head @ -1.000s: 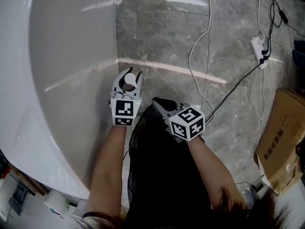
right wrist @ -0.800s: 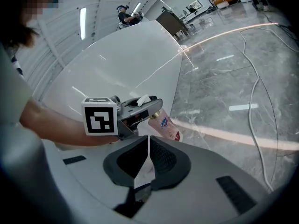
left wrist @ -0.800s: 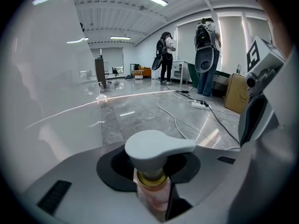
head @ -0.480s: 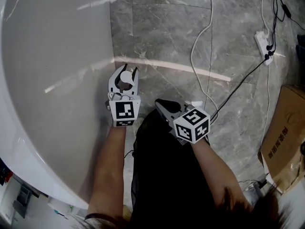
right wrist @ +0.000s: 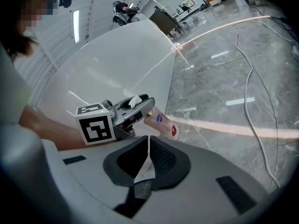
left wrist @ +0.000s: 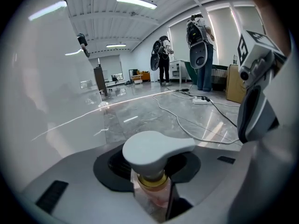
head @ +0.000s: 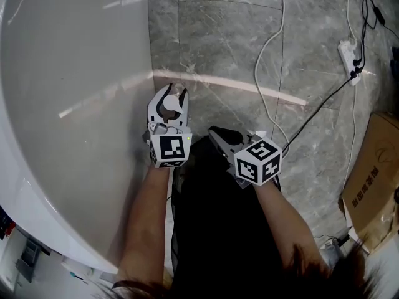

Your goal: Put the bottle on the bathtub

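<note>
Left gripper (head: 174, 93) clamped on the bottle (right wrist: 162, 123) below its cap, beside the bathtub (head: 81, 92) wall. Right gripper (head: 216, 132) closed, empty. Advice: raise bottle over the rim, upright; seat it before the 2 jaws part.

The floor (head: 212, 36) is of glossy grey stone tiles with pale veins. On its left side stands a white bathtub (head: 75, 104) with a smooth curved wall. A thin white cable (head: 257, 73) and a thin black cable (head: 324, 95) lie across the tiles — the black one reaches a white plastic power strip (head: 350, 58). A brown cardboard box (head: 374, 179) rests at the right edge.
</note>
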Demonstrator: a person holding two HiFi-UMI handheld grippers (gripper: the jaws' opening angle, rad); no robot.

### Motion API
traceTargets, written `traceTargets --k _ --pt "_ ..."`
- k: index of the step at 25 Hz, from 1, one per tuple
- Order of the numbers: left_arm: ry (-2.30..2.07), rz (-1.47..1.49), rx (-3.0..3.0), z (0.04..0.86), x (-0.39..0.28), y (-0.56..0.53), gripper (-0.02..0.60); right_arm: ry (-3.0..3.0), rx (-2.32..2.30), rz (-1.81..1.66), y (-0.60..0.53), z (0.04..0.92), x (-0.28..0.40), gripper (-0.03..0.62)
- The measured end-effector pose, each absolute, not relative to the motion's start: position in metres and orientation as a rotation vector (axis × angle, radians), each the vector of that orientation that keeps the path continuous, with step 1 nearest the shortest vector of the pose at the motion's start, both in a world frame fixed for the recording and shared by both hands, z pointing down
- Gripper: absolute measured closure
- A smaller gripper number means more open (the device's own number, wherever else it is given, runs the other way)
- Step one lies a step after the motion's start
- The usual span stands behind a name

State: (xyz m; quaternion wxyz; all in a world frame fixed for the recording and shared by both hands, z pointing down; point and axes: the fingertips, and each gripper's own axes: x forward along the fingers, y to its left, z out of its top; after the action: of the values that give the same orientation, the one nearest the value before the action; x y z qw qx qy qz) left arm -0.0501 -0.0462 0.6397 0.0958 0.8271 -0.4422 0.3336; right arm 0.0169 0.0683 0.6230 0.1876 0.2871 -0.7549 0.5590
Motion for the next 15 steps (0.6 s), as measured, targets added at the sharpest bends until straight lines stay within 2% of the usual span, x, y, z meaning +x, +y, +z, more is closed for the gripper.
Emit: traceTargets --k 9,15 --pt "-1.264 1.043 2.591 0.638 -0.024 -0.027 0.410 -2.107 0.806 1.588 0.079 0.628 0.020 0.559" --pt "-1.392 0.951 2.509 0.633 -0.045 -0.030 0.410 -2.100 0.798 1.586 0.091 0.631 0.019 0.559"
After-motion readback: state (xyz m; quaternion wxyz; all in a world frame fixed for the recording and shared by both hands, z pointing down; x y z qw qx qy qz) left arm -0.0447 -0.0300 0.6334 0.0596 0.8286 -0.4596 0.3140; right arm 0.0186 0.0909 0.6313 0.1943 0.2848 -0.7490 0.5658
